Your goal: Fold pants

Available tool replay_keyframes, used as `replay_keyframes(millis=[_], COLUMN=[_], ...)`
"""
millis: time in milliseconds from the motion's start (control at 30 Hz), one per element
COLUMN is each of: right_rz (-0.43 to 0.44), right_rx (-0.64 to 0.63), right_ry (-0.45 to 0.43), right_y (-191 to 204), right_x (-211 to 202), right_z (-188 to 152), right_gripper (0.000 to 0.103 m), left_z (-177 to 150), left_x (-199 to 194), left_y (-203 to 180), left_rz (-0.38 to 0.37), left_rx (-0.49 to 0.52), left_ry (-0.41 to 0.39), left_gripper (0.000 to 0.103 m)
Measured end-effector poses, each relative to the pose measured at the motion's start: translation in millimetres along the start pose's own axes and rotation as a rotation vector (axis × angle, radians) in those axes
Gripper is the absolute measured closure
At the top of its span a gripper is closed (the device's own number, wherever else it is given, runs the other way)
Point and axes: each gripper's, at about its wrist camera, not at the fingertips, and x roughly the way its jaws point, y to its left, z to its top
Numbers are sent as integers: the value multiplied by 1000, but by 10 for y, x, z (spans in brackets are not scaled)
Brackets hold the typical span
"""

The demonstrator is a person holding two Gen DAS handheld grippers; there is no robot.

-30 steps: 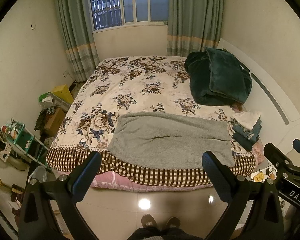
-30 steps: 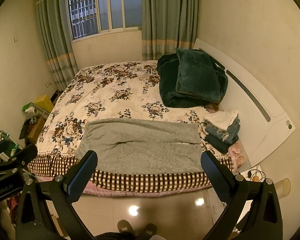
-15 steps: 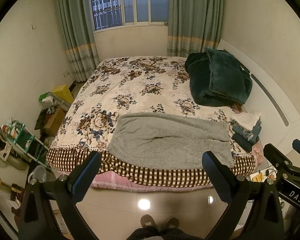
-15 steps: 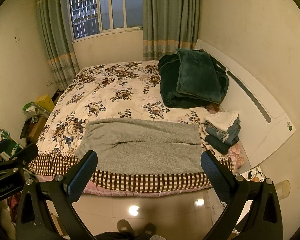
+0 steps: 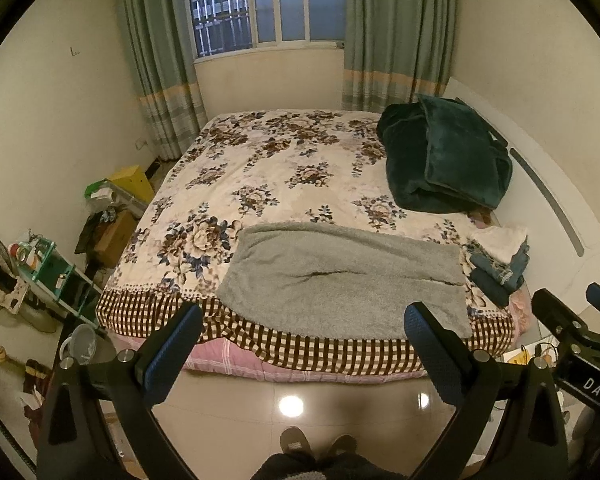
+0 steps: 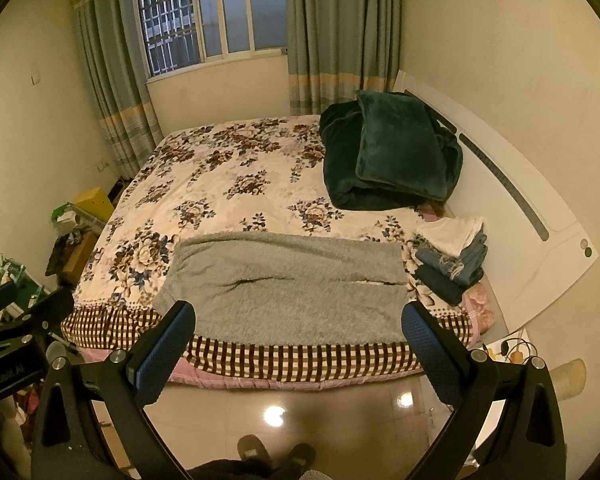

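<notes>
Grey fleece pants (image 5: 340, 276) lie flat across the near edge of the bed, also in the right wrist view (image 6: 288, 284). My left gripper (image 5: 304, 332) is open and empty, held above the floor in front of the bed. My right gripper (image 6: 298, 330) is open and empty too, at the same distance from the pants. The right gripper's body shows at the right edge of the left wrist view (image 5: 572, 332).
The bed (image 5: 268, 160) has a floral cover with a checked border. A dark green blanket (image 5: 444, 160) is piled at the far right. A stack of folded clothes (image 5: 500, 260) sits right of the pants. Clutter and a shelf (image 5: 52, 272) stand on the left floor. White headboard (image 6: 512, 208) on the right.
</notes>
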Motion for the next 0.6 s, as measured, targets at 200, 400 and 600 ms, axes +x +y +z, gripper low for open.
replay_keyframes(millis=[200, 400, 600], right_rz=[-4, -57, -132], right_rx=[15, 29, 89], right_ry=[0, 7, 77], right_y=[-197, -415, -711], right_x=[237, 842, 1907], right_z=[81, 325, 710], right_gripper=[0, 0, 0], left_z=[89, 290, 680], left_x=[295, 887, 1961], left_y=[-87, -166, -248], left_rz=[52, 121, 143], left_rx=[-38, -56, -70], left_ry=[-11, -4, 85], left_gripper=[0, 0, 0])
